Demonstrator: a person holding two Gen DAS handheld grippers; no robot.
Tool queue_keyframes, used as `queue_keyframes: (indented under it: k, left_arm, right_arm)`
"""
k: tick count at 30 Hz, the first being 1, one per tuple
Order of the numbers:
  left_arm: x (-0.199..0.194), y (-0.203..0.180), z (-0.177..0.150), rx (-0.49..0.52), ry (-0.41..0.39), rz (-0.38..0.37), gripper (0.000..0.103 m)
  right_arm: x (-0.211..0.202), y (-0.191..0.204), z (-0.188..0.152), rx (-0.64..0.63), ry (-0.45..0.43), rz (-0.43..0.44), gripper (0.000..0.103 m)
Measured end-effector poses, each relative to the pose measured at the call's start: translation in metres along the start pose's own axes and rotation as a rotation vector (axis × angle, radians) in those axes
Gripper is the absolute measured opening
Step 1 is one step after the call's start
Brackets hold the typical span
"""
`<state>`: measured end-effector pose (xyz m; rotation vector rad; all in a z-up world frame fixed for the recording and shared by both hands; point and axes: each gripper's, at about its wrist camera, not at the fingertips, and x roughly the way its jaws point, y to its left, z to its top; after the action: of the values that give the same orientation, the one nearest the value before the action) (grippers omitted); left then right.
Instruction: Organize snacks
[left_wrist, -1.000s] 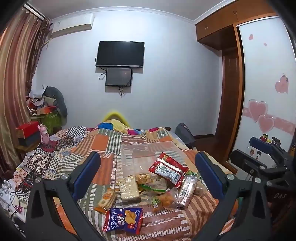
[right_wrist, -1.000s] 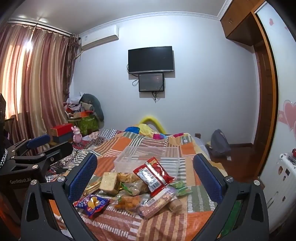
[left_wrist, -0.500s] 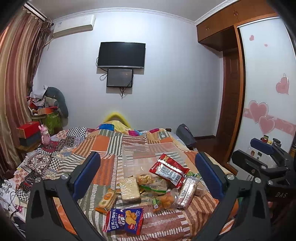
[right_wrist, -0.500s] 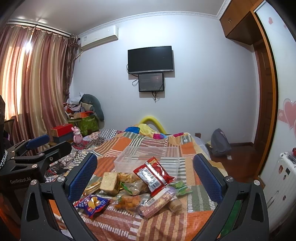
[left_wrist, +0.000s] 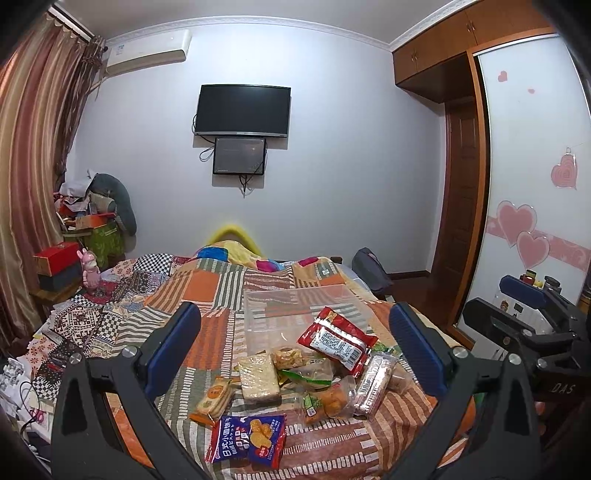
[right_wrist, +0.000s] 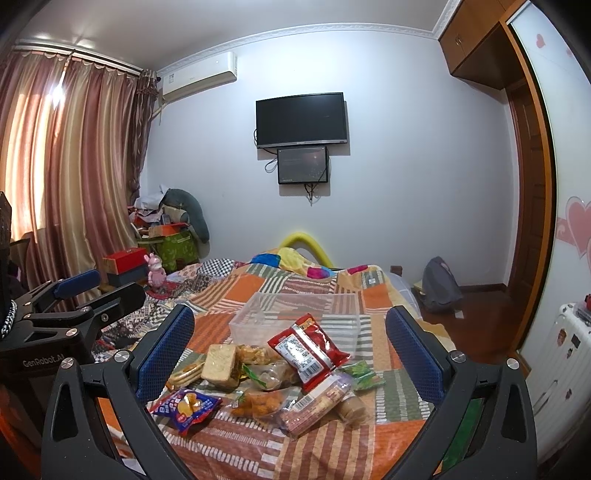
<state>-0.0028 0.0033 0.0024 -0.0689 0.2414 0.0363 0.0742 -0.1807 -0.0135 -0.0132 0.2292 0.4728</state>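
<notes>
Snacks (left_wrist: 295, 376) are lying heaped on the patchwork bed just before the clear bin (left_wrist: 299, 317) — nothing is shifting between frames, so sorting is not yet beginning. Left wrist view: left gripper (left_wrist: 295, 350) is hovering wide open, empty. Right wrist view: right gripper (right_wrist: 290, 350) is likewise hovering spread, holding nothing.

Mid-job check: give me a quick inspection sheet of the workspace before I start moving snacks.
Surface: patchwork bedspread, rumpled.
Job's things: clear bin looks empty; red packet leans on its near wall; blue packet nearest; other snacks piled between.
Clutter: boxes and bags by the curtain.
Grippers: left gripper and right gripper open, empty, above the bed.
Cables: wires at bed's left edge.
Surroundings: wall TV, wardrobe.
</notes>
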Motion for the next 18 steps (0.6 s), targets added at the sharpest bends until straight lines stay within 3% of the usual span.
queue_keyframes:
  k: [18]
  left_arm:
    - [-0.0028,-0.0018,-0.0001,0.004,-0.006,0.001,0.103]
  right_arm:
    - [-0.0024,-0.0005,0.0027,0.009,-0.005,0.001,0.103]
